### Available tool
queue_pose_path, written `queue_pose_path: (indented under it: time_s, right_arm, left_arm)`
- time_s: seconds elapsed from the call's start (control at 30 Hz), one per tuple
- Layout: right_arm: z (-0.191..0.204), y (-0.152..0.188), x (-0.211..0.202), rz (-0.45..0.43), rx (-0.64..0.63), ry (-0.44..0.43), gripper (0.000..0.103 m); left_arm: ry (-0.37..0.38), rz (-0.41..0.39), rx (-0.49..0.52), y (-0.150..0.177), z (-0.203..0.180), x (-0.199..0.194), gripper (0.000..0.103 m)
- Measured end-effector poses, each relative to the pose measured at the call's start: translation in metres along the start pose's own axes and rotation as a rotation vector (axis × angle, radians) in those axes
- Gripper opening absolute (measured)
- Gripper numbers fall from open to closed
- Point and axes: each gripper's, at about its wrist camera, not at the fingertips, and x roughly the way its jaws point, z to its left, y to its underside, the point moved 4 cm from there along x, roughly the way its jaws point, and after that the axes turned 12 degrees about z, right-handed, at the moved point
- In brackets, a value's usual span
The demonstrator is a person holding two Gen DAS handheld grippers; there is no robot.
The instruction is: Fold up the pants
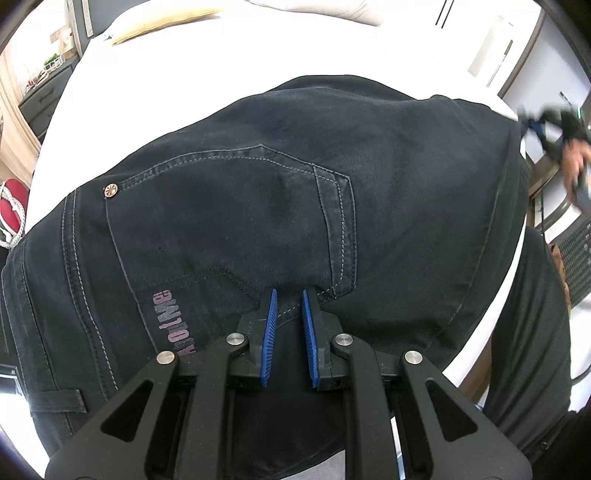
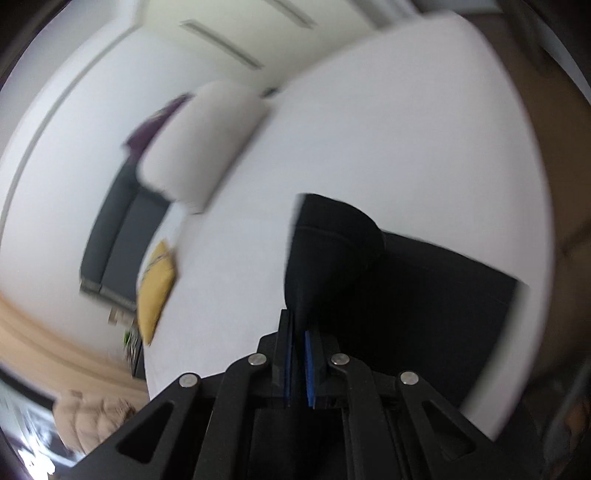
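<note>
Dark navy jeans [image 1: 295, 192] lie on a white bed [image 1: 192, 66], back pocket up, with a pink printed label near the waistband. My left gripper [image 1: 288, 295] rests on the jeans just below the back pocket, its blue pads a little apart with fabric between them. My right gripper [image 2: 300, 328] is shut on a bunched end of the pants [image 2: 325, 243] and holds it lifted above the bed [image 2: 406, 129]; this view is blurred. The right gripper also shows in the left wrist view [image 1: 554, 129] at the far right edge.
A yellow pillow [image 1: 162, 22] and a white pillow [image 1: 314, 11] lie at the head of the bed. A dark drawer unit [image 1: 40, 96] stands at the left. White wardrobe doors [image 1: 517, 55] stand at the right. A red item [image 1: 11, 210] sits at the left edge.
</note>
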Motion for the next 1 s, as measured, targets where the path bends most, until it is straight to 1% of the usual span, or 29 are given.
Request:
queue_pose_path:
  time_s: [0.03, 0.07, 0.1, 0.13, 0.17, 0.2, 0.23, 0.27, 0.33, 0.37, 0.43, 0.5, 0.53, 0.57, 0.6, 0.63, 0.67, 0.7, 0.73, 0.8, 0.83, 0.87, 0.97, 1.0]
  right_arm:
    - [-0.014, 0.009, 0.006, 0.008, 0.037, 0.009, 0.008]
    - [-0.036, 0.016, 0.005, 0.009, 0.084, 0.015, 0.010]
    - [-0.046, 0.019, 0.004, 0.007, 0.105, 0.012, 0.011]
    - [-0.058, 0.024, 0.003, 0.006, 0.143, -0.003, 0.019]
    - [-0.070, 0.030, 0.004, 0.014, 0.198, -0.039, 0.027]
    - [-0.076, 0.033, 0.004, 0.018, 0.224, -0.064, 0.043]
    - [-0.079, 0.033, 0.004, 0.011, 0.253, -0.113, 0.054]
    - [-0.082, 0.033, 0.001, -0.007, 0.266, -0.158, 0.058]
    - [-0.083, 0.029, -0.002, -0.026, 0.272, -0.176, 0.068]
    - [-0.082, 0.030, -0.002, -0.028, 0.282, -0.186, 0.070]
    - [-0.079, 0.030, 0.003, -0.025, 0.313, -0.183, 0.070]
    - [-0.076, 0.025, 0.009, -0.011, 0.318, -0.110, 0.070]
    - [-0.076, 0.027, 0.007, -0.007, 0.300, -0.072, 0.070]
    - [-0.069, 0.023, 0.009, -0.003, 0.266, -0.004, 0.070]
    - [-0.061, 0.018, 0.014, 0.005, 0.247, 0.030, 0.070]
    - [-0.057, 0.015, 0.018, 0.022, 0.215, 0.077, 0.065]
    - [-0.053, 0.010, 0.019, 0.011, 0.175, 0.121, 0.057]
    - [-0.054, 0.007, 0.016, 0.005, 0.154, 0.150, 0.036]
    - [-0.054, 0.005, 0.016, 0.004, 0.142, 0.175, 0.026]
    - [-0.067, 0.004, 0.006, -0.009, 0.168, 0.163, 0.022]
    - [-0.074, 0.004, 0.003, -0.019, 0.176, 0.171, 0.019]
    - [-0.085, 0.004, -0.004, -0.035, 0.189, 0.182, 0.019]
    - [-0.130, 0.009, -0.023, -0.055, 0.301, 0.128, 0.018]
    - [-0.138, 0.010, -0.026, -0.057, 0.323, 0.134, 0.018]
  left_arm:
    - [-0.004, 0.004, 0.002, -0.001, -0.001, 0.001, 0.014]
    - [-0.006, 0.007, 0.002, -0.002, -0.001, 0.001, 0.014]
    - [-0.006, 0.010, -0.001, -0.003, -0.002, 0.001, 0.014]
    - [-0.006, 0.013, -0.006, -0.004, -0.002, 0.002, 0.014]
    - [-0.006, 0.015, -0.009, -0.004, -0.002, 0.002, 0.014]
    - [-0.008, 0.017, -0.011, -0.005, -0.002, 0.002, 0.014]
    - [-0.010, 0.019, -0.011, -0.006, -0.003, 0.002, 0.014]
    - [-0.013, 0.021, -0.011, -0.007, -0.004, 0.002, 0.014]
    - [-0.019, 0.023, -0.012, -0.008, -0.005, 0.001, 0.014]
    - [-0.022, 0.023, -0.013, -0.008, -0.006, 0.001, 0.014]
    - [-0.028, 0.022, -0.015, -0.009, -0.007, 0.001, 0.014]
    - [-0.037, 0.022, -0.016, -0.009, -0.008, 0.002, 0.014]
    - [-0.041, 0.022, -0.014, -0.009, -0.009, 0.002, 0.014]
    - [-0.045, 0.023, -0.011, -0.009, -0.011, 0.003, 0.014]
    - [-0.050, 0.024, -0.009, -0.009, -0.013, 0.003, 0.014]
    - [-0.053, 0.024, -0.008, -0.010, -0.014, 0.004, 0.014]
    - [-0.055, 0.025, -0.008, -0.010, -0.015, 0.004, 0.014]
    - [-0.056, 0.025, -0.008, -0.010, -0.017, 0.004, 0.014]
    - [-0.057, 0.024, -0.009, -0.010, -0.019, 0.004, 0.014]
    - [-0.054, 0.020, -0.013, -0.010, -0.020, 0.004, 0.014]
    - [-0.053, 0.017, -0.016, -0.009, -0.020, 0.004, 0.014]
    - [-0.054, 0.016, -0.015, -0.008, -0.020, 0.004, 0.014]
    - [-0.052, 0.014, -0.012, -0.007, -0.019, 0.004, 0.014]
    - [-0.049, 0.014, -0.014, -0.008, -0.019, 0.004, 0.014]
